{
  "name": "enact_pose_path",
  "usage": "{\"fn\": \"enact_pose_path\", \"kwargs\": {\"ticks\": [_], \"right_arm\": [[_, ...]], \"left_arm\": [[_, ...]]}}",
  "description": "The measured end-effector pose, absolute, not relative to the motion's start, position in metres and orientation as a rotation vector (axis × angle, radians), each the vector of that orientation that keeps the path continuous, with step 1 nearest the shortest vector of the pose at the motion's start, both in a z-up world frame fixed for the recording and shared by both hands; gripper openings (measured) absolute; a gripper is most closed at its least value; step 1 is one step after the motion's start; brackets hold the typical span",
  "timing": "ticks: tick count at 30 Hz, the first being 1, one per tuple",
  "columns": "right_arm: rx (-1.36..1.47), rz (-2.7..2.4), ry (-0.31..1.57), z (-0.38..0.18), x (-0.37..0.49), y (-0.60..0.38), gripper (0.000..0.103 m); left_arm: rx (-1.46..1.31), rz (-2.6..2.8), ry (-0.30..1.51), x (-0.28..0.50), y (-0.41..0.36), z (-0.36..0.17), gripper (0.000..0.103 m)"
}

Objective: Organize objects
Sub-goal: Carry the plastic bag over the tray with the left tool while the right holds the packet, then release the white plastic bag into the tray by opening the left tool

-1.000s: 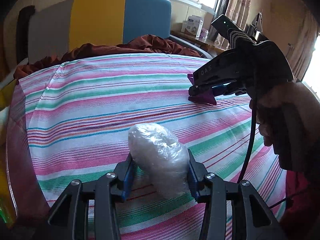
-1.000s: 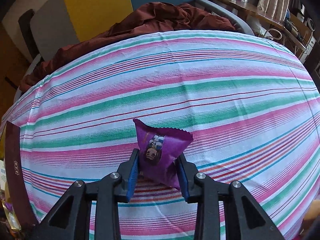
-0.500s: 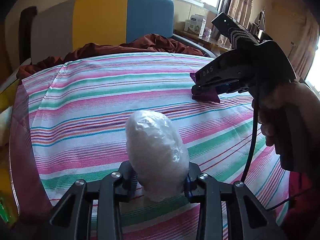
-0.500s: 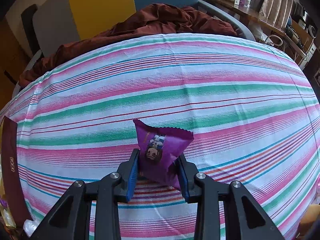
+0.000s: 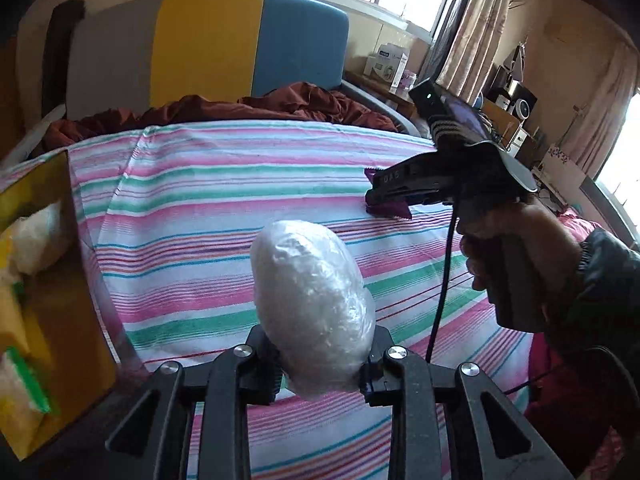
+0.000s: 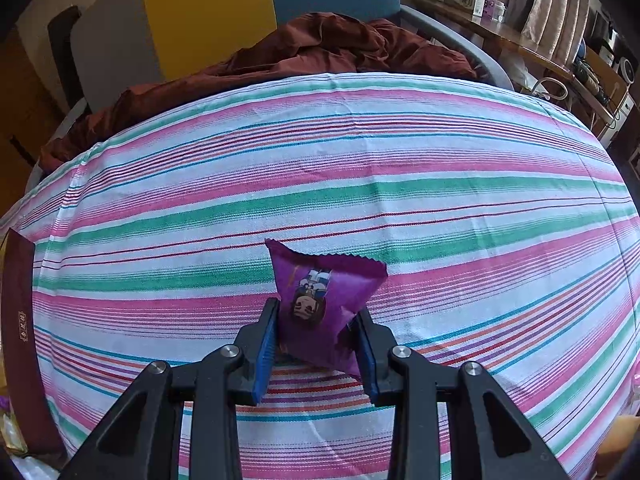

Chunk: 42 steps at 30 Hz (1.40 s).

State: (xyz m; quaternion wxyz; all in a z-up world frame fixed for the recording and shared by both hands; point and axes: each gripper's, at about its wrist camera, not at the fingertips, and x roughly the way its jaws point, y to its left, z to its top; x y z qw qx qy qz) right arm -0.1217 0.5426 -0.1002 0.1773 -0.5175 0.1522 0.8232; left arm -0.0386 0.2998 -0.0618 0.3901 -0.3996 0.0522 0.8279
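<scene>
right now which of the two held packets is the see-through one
The clear plastic-wrapped bundle, shut in the left tongs. The right tongs hold a purple snack packet, opaque and printed with a cartoon figure.

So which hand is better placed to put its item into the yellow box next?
Probably the left. Its tongs grip the white plastic-wrapped bundle, with the yellow box just beside. The right tongs hold the purple snack packet farther away.
</scene>
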Motion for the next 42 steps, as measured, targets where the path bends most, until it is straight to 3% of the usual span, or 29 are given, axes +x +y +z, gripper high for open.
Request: {"fn": "enact_pose_path", "kwargs": {"ticks": [8, 19, 27, 35, 39, 42], "right_arm": [[-1.469, 2.351, 0.424, -0.098, -0.125, 0.540, 0.033], [-1.556, 2.532, 0.264, -0.093, -0.129, 0.483, 0.033], [-1.603, 2.595, 0.158, -0.096, -0.130, 0.458, 0.033], [-1.607, 2.594, 0.172, -0.097, -0.131, 0.459, 0.033], [-1.612, 2.593, 0.174, -0.098, -0.133, 0.460, 0.033], [-1.617, 2.593, 0.178, -0.097, -0.132, 0.460, 0.033]], "left_arm": [[-1.006, 2.216, 0.149, -0.030, 0.232, -0.037, 0.030], [-1.139, 2.444, -0.147, -0.079, 0.101, -0.023, 0.031], [-1.217, 2.423, -0.169, -0.110, 0.126, -0.033, 0.031], [-1.303, 2.369, -0.121, -0.142, 0.160, -0.051, 0.033], [-1.352, 2.394, -0.115, -0.155, 0.163, -0.062, 0.054], [-1.352, 2.404, -0.115, -0.158, 0.161, -0.063, 0.060]]}}
